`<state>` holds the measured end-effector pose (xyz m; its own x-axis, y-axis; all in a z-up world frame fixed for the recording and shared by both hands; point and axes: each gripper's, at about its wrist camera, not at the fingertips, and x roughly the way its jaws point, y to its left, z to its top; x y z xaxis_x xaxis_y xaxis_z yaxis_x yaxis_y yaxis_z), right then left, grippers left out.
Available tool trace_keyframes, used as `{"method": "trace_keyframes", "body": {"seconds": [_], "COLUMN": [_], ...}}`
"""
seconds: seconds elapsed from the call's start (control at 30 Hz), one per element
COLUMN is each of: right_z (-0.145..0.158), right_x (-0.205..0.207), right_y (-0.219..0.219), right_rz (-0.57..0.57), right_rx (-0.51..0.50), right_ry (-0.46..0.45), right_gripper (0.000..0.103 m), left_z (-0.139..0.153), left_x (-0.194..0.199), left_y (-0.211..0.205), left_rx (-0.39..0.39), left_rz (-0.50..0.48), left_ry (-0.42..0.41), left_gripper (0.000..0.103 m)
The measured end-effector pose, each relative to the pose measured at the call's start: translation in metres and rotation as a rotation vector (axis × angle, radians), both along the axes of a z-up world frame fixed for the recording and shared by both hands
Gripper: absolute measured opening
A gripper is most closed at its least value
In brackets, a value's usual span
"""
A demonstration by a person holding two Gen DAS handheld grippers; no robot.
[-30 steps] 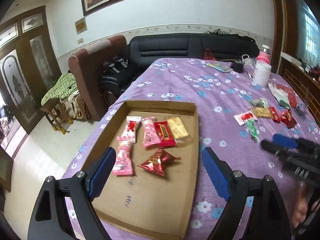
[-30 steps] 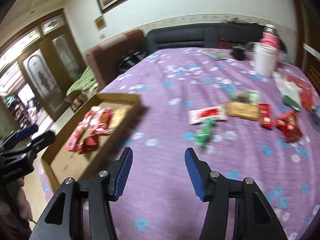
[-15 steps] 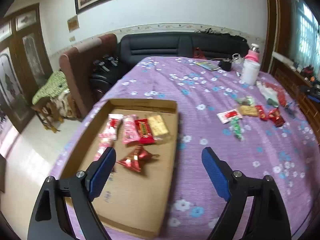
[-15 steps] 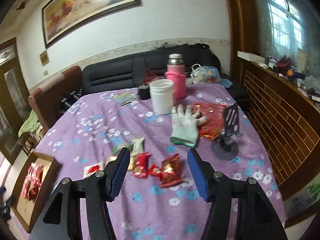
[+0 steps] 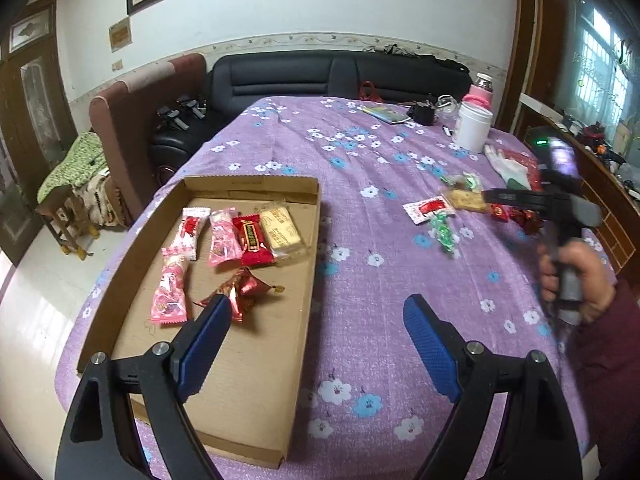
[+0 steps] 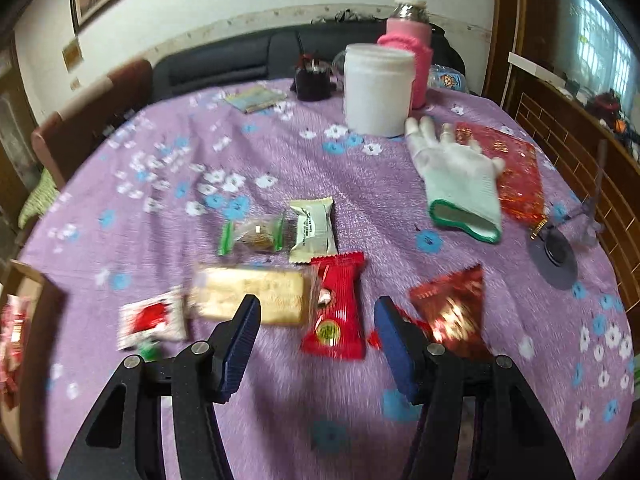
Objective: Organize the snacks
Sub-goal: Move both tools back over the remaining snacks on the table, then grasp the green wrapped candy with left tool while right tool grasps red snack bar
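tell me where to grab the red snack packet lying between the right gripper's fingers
Grip the red snack packet across its narrow middle, coming down from above. It lies flat on the tablecloth, long axis along the fingers, with the right hand-held gripper, its jaws closing, already straddling it. The crimped ends look too floppy.

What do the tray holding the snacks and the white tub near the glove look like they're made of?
The tray looks like plain brown cardboard, matte, with folded-up walls and raw cut edges. The white tub appears to be smooth opaque plastic with a faint sheen and a ribbed, lidded rim, though coated metal can't be ruled out.
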<state>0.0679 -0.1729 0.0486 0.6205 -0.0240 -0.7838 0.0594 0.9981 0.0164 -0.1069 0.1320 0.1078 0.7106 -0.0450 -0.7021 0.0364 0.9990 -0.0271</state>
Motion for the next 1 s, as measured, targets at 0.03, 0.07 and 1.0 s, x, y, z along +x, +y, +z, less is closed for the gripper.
{"method": "trace_keyframes", "body": {"seconds": [0.03, 0.07, 1.0], "right_z": [-0.006, -0.01, -0.014], "right_x": [0.004, 0.006, -0.064], "right_y": [0.0, -0.003, -0.041], "right_rz": [-0.011, -0.017, 0.041], "right_rx": [-0.012, 0.01, 0.196], "right_ry": [0.014, 0.028, 0.042], "right_gripper": [0.05, 0.028, 0.032], "left_z": [0.0, 0.001, -0.087], "left_x": [0.0, 0.0, 0.173], "left_y": [0.0, -0.001, -0.168], "left_rx": [-0.004, -0.01, 0.121], "left_rz": [-0.007, -0.017, -0.312], "left_ry": [-0.001, 0.0, 0.148], "left_gripper": [0.087, 0.087, 0.077]}}
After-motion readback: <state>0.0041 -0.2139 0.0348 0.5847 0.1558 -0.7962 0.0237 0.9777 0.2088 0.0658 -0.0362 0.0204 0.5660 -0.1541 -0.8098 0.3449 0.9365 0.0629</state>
